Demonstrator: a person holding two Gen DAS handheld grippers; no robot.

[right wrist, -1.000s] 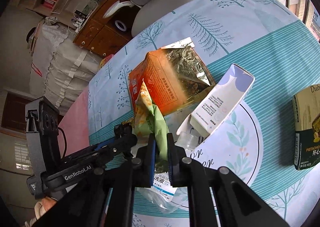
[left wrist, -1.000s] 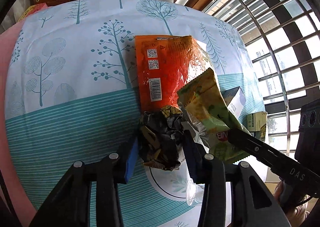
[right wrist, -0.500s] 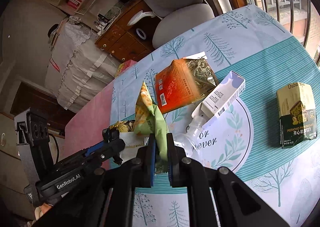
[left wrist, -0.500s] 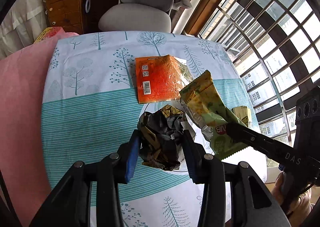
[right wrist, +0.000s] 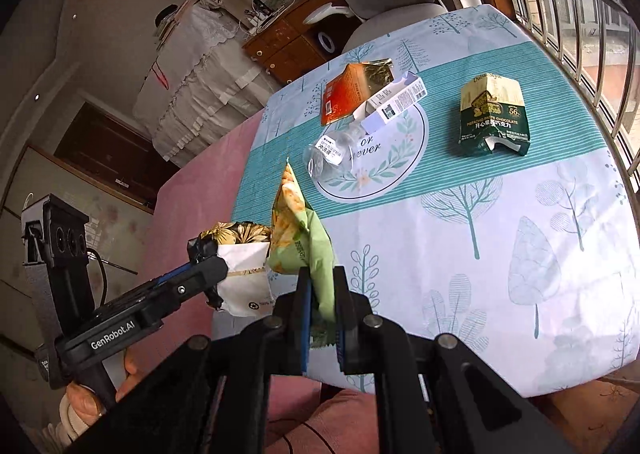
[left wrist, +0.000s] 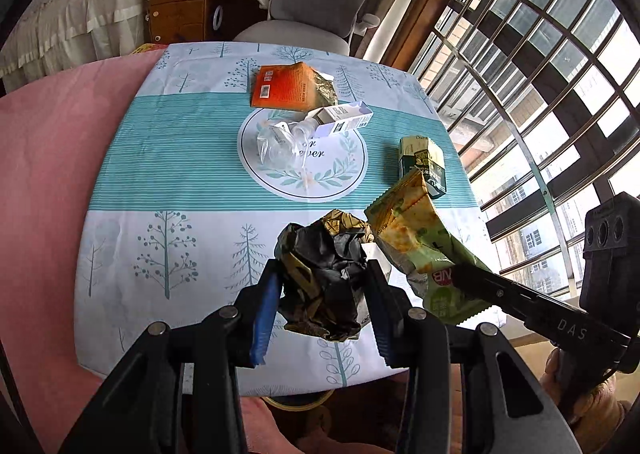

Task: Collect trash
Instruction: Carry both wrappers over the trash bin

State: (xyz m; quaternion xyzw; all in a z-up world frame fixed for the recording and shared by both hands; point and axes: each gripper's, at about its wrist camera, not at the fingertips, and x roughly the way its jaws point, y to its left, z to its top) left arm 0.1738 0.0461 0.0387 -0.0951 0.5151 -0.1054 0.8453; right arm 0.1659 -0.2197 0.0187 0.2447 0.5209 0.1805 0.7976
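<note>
A crumpled black-and-gold foil wrapper (left wrist: 326, 278) is pinched in the air above the tablecloth's near edge; beside it a flat green-and-yellow snack packet (right wrist: 302, 238) stands upright, clamped at its bottom; on the cloth lie an orange foil pouch (left wrist: 286, 88), a white-and-lilac carton (left wrist: 344, 119), a crushed clear plastic bottle (left wrist: 280, 142) and a torn green chocolate bag (right wrist: 493, 116).

Looked steeply down from above the near edge of the surface (left wrist: 132, 294), left view aimed toward the grey chair (left wrist: 316, 2). Right view tilted, from nearer the barred window (right wrist: 580, 14). Shared: the round wreath print (left wrist: 320, 174) (right wrist: 384, 170), each other's tongs.
</note>
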